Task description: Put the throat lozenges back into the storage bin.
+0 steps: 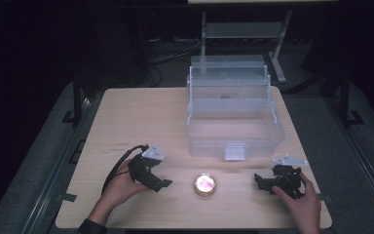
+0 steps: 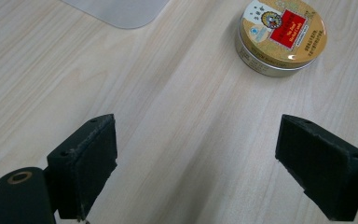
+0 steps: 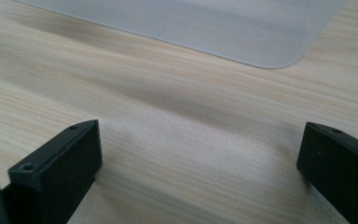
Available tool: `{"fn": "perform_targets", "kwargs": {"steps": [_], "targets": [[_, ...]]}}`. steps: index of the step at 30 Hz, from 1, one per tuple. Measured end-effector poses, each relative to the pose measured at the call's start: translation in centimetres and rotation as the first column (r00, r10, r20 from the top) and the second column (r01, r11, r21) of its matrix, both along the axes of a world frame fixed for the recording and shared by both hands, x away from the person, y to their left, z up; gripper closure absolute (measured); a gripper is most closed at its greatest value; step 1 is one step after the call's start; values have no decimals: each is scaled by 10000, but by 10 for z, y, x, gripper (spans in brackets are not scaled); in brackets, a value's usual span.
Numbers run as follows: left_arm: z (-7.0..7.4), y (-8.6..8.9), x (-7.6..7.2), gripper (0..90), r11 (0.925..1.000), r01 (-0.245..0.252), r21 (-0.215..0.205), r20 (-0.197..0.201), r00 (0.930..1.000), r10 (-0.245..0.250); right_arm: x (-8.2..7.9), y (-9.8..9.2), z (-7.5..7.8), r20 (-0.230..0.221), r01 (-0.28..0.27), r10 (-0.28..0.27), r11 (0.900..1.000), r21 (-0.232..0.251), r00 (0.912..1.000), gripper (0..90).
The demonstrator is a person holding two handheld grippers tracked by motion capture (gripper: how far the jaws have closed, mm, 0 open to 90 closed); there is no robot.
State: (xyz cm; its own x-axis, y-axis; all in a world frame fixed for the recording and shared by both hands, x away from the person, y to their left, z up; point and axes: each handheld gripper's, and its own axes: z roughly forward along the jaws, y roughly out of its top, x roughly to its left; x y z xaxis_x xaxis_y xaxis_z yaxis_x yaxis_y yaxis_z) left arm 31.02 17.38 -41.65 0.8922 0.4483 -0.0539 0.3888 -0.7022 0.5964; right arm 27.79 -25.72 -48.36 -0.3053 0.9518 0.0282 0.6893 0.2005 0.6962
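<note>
Left gripper (image 2: 196, 158): jaws wide apart, empty, low over the wooden table (image 1: 126, 117).
Right gripper (image 3: 200, 172): jaws wide apart, empty, near the box's corner.
Round tin (image 2: 281, 36): gold lid, red label, at 1 o'clock from the left gripper, between both.
Clear plastic toolbox (image 1: 233, 112): open, at 12 o'clock behind the tin.

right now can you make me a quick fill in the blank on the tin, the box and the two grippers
1. The round tin lies on the table between the two ____.
2. The jaws of the left gripper stand ____, with nothing between them.
3. The clear plastic box stands with its tiers ____.
4. The tin's lid bears a label that is mostly ____ on a gold ground.

Missing words: grippers; open; open; red
</note>
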Motion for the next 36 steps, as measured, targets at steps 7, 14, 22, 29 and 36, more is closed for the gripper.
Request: {"fn": "perform_targets", "kwargs": {"steps": [7,14,22,29,36], "targets": [[3,-7,2,121,9997,231,65,-8,9997,-231,0,0,0,0,1,-1,10000,-2,10000,0],[3,-16,3,121,9989,448,132,-45,9990,-447,0,0,0,0,0,0,10000,0,10000,0],[5,-29,5,121,9973,720,147,-56,9974,-719,0,0,0,-3,1,-1,10000,0,10000,0],[2,-42,6,121,9948,990,230,-182,9950,-986,0,0,0,-2,-1,1,10000,0,10000,0],[0,-51,6,121,9892,1399,432,-217,9900,-1391,0,0,0,-3,1,-1,10000,-1,10000,0]]}}
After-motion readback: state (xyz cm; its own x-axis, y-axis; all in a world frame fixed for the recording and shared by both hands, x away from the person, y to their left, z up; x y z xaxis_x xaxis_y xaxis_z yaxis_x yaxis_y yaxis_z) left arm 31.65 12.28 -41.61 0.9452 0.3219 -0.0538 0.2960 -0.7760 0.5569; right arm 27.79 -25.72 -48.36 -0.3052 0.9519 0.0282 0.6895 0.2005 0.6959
